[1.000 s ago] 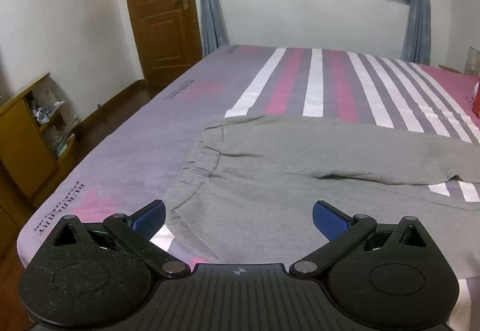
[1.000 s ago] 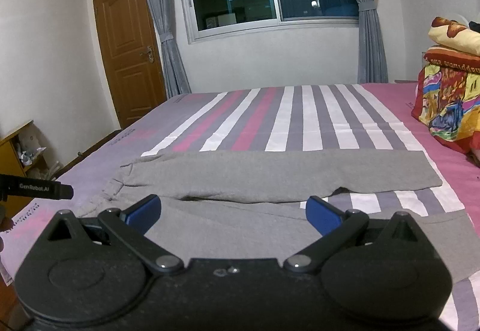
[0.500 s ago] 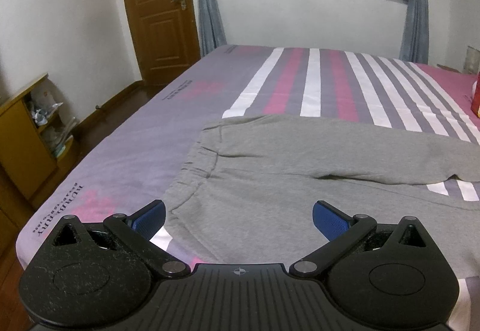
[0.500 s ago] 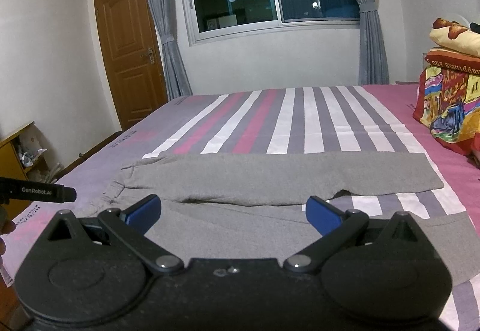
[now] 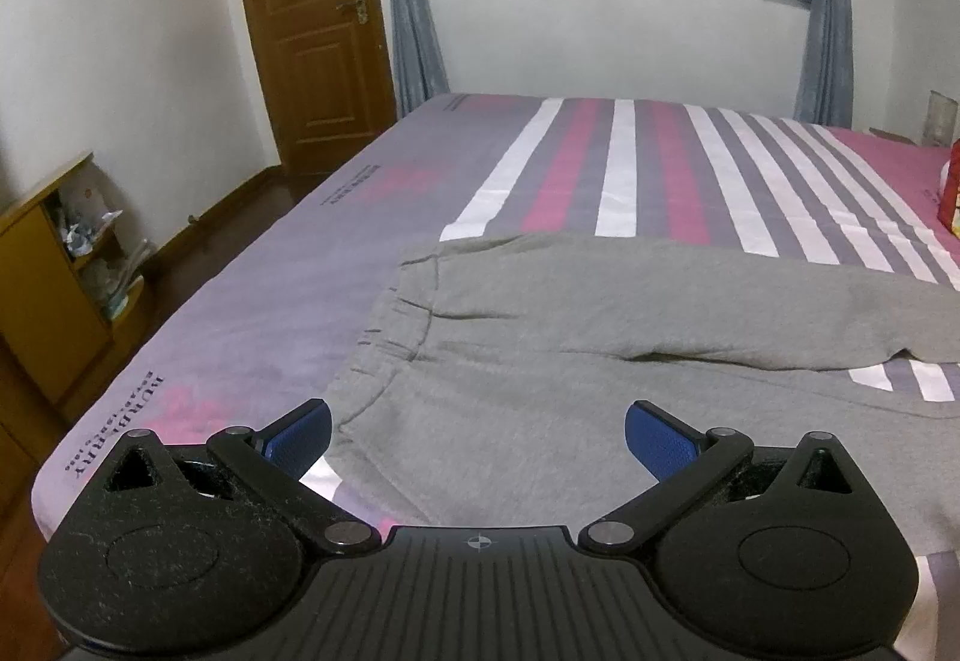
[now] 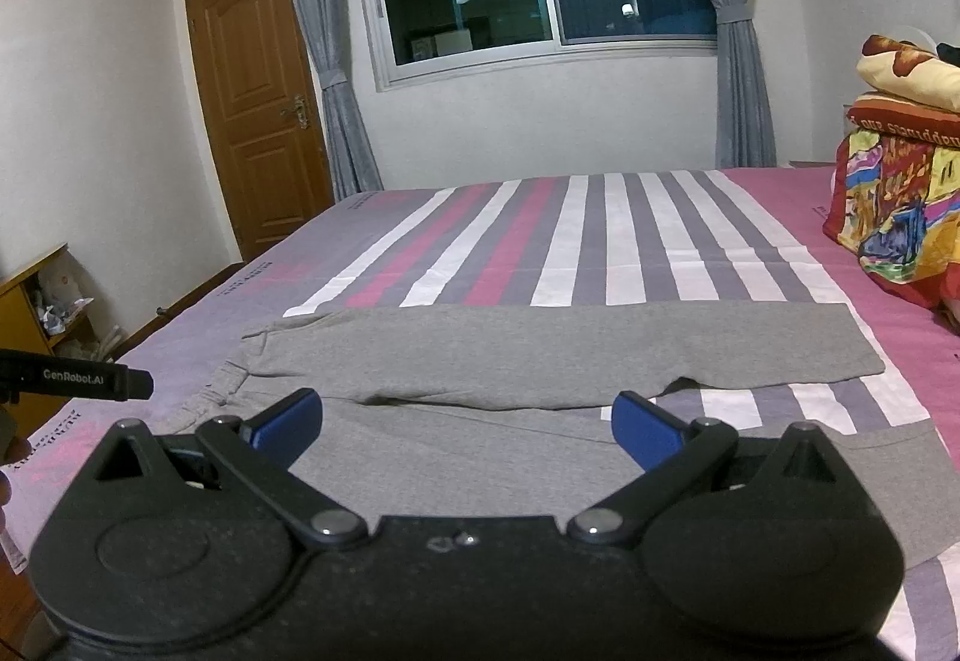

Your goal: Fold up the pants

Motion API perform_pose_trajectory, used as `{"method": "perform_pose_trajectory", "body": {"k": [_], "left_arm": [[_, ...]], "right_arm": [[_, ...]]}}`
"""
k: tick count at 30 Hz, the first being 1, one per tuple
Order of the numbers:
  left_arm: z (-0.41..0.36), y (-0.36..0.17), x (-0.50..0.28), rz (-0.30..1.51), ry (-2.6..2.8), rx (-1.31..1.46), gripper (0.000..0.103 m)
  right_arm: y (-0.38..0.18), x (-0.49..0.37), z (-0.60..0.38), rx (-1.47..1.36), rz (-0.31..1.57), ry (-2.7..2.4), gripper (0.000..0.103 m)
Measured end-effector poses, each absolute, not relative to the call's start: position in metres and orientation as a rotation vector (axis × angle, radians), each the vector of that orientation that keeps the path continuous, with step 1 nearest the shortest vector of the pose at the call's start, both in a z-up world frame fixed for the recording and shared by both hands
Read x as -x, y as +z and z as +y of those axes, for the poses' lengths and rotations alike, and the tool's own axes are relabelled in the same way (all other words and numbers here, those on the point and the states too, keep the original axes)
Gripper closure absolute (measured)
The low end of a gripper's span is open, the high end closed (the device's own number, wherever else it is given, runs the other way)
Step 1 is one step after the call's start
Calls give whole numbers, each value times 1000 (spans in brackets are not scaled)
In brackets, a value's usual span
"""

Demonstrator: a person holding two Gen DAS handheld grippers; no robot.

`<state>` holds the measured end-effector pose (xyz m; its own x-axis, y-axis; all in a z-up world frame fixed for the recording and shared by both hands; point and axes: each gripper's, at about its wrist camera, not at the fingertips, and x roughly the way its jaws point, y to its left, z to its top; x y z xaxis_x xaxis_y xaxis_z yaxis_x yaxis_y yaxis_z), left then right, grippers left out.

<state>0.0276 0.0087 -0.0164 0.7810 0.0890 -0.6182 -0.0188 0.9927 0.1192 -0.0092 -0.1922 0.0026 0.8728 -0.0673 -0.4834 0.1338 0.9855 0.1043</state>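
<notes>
Grey pants (image 5: 600, 361) lie flat across the striped bed (image 5: 618, 163), legs slightly parted; left claw (image 5: 477, 436) and right claw (image 6: 468, 424) both gape, empty.

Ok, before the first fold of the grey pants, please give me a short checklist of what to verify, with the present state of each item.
1. Left tongs open and holding nothing: ok.
2. Right tongs open and holding nothing: ok.
3. Grey pants spread flat on the striped bed, both legs apart: ok.
4. Waistband in view in front of the left tongs: ok.
5. Far leg's cuff clear of the colourful bedding stack: ok.
6. Near leg's cuff fully on the bed: cannot tell, it runs past the picture's edge.
</notes>
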Motion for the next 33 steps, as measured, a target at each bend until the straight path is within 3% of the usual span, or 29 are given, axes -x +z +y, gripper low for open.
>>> {"method": "perform_pose_trajectory", "body": {"k": [33], "left_arm": [[31, -55, -111, 759, 93, -143, 0]], "right_arm": [[-20, -60, -187, -113, 538, -48, 0]]}}
